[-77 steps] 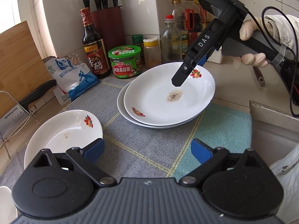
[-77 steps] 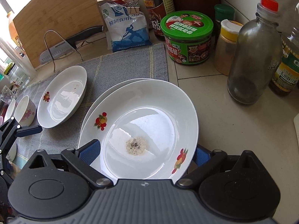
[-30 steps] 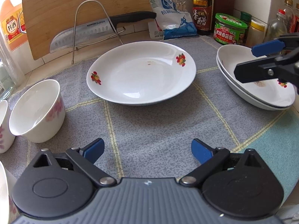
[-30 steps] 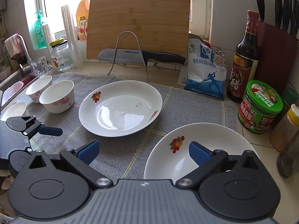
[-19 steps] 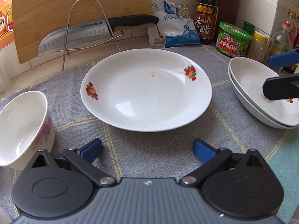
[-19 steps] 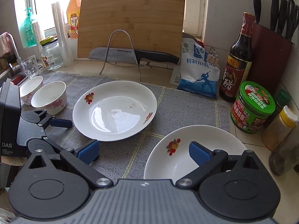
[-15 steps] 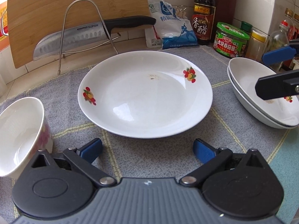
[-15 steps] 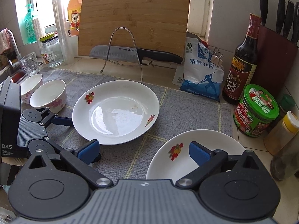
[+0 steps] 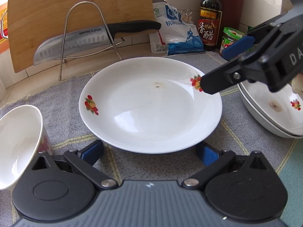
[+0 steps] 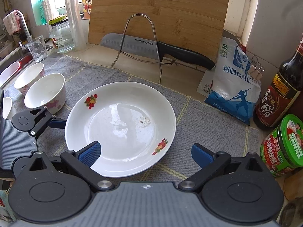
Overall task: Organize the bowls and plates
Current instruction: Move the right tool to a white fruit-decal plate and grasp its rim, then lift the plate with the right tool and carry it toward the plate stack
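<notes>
A white plate with fruit prints (image 9: 149, 106) lies on the grey mat (image 9: 56, 98); it also shows in the right wrist view (image 10: 121, 126). My left gripper (image 9: 149, 153) is open at the plate's near rim, its jaws apart on either side of the edge. My right gripper (image 10: 145, 153) is open over the plate's right rim; in the left wrist view its fingers (image 9: 214, 83) hover at that rim. Two stacked plates (image 9: 272, 111) sit at the right. White bowls (image 10: 45, 92) stand at the left.
A knife (image 10: 155, 49) rests on a wire stand before a bamboo board (image 10: 161, 11). A salt bag (image 10: 233, 87), a vinegar bottle (image 10: 278, 94) and a green jar (image 10: 284, 145) stand at the right. A glass jar (image 10: 60, 34) and a tumbler (image 10: 37, 49) are by the sink.
Both grippers have moved in on the single plate: the left one up to its near rim, the right one away from the stacked plates to its right rim.
</notes>
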The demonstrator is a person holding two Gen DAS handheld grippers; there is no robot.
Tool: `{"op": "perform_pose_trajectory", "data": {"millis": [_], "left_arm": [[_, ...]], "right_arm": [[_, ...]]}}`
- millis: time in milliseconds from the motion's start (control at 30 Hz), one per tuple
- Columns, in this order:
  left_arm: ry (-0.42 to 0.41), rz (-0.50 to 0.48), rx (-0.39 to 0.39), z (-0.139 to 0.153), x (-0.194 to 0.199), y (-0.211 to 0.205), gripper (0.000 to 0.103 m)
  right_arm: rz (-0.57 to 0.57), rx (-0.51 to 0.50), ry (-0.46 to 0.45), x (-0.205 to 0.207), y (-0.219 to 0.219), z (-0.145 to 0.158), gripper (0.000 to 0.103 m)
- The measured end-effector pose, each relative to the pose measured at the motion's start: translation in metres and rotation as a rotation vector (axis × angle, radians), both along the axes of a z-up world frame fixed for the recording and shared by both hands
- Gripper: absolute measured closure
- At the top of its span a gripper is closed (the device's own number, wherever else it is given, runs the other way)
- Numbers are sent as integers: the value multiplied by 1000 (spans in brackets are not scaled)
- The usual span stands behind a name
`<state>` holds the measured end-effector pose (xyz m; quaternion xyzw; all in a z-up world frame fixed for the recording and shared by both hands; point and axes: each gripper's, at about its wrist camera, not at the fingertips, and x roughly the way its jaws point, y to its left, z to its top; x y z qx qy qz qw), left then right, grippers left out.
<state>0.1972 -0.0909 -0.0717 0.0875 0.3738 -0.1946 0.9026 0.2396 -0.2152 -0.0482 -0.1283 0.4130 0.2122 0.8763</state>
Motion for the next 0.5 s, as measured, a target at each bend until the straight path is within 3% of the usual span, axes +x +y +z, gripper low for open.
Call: {"op": "perform_pose_trajectory", "data": {"millis": [500], "left_arm": [[-24,-30,-10,-2,1,-1,0]], "right_arm": [[132,16,161,84,-3,-24,0]]}}
